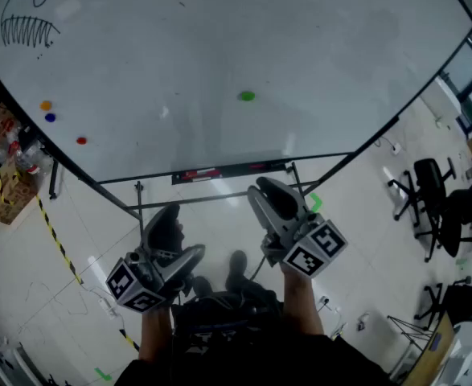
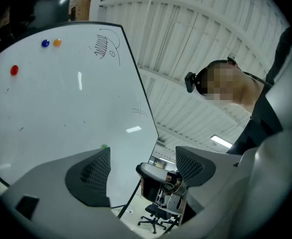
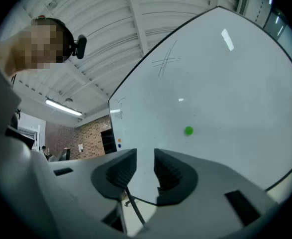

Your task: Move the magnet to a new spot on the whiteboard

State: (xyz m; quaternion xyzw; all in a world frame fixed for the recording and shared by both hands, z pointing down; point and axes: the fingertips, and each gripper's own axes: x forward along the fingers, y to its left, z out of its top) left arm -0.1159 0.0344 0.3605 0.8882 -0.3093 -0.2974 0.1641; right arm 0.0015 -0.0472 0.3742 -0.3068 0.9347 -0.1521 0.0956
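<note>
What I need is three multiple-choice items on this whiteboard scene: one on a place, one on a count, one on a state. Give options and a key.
1. Where is the green magnet on the whiteboard?
A. Near the middle, alone
B. Inside the toothy drawing
C. On the bottom tray

2. How many magnets are on the board?
A. Two
B. Four
C. Six

3. How is the right hand-held gripper?
A. Shut on the green magnet
B. Open, nothing between its jaws
C. Shut on a marker

Key:
1 A: it sits by itself mid-board.
2 B: the green one plus the orange magnet, blue magnet and red magnet near the left edge.
3 B: the right gripper view shows a bare gap between the jaws, the magnet far off.
</note>
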